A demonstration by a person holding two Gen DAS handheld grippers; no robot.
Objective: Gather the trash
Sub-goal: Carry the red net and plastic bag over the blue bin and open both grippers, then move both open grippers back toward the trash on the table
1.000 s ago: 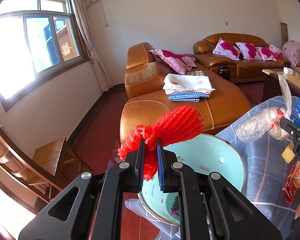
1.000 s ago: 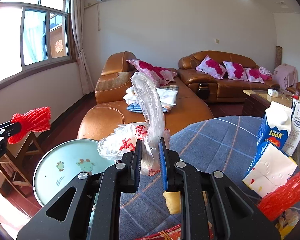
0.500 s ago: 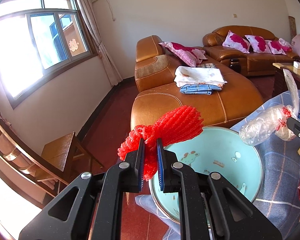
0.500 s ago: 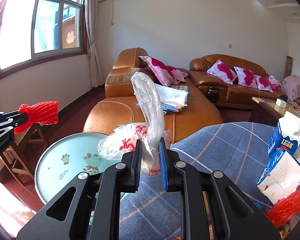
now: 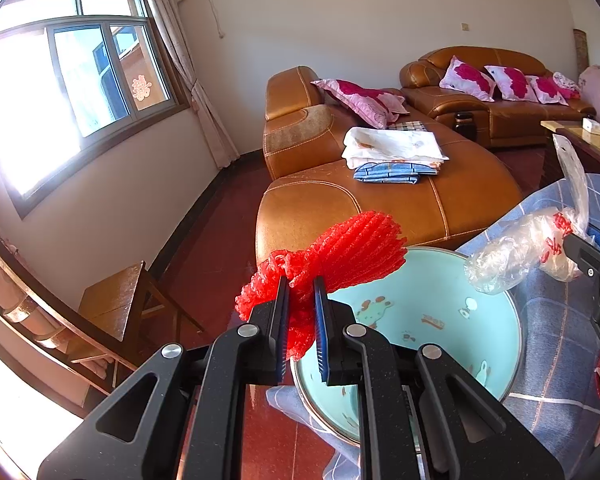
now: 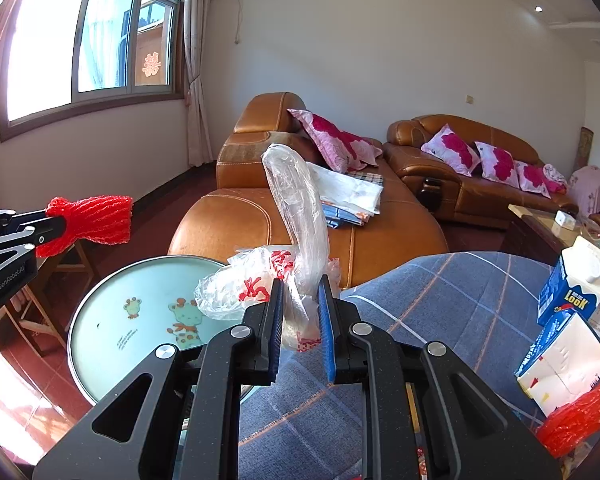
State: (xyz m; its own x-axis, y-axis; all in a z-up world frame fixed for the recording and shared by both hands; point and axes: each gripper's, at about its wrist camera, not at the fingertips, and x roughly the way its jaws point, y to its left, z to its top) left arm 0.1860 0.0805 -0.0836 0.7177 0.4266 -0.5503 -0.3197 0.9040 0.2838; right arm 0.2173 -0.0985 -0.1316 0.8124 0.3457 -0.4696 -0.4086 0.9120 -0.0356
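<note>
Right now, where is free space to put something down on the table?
The light blue basin holds nothing. The checked tablecloth is bare between the basin and the milk cartons. It is crowded at the right edge: cartons and a red bag.

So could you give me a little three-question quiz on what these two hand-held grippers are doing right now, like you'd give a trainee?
1. True or false: the left hand-held gripper is shut on a red foam net.
2. What does the right hand-held gripper hold? A) a milk carton B) a clear plastic bag C) a pillow
3. Fill in: below both pieces of trash, at the edge of the blue checked cloth, sits a pale blue ____ with cartoon animals.

Key
1. True; its jaws pinch the net's bunched end.
2. B, the clear plastic bag with red print.
3. Basin.
</note>
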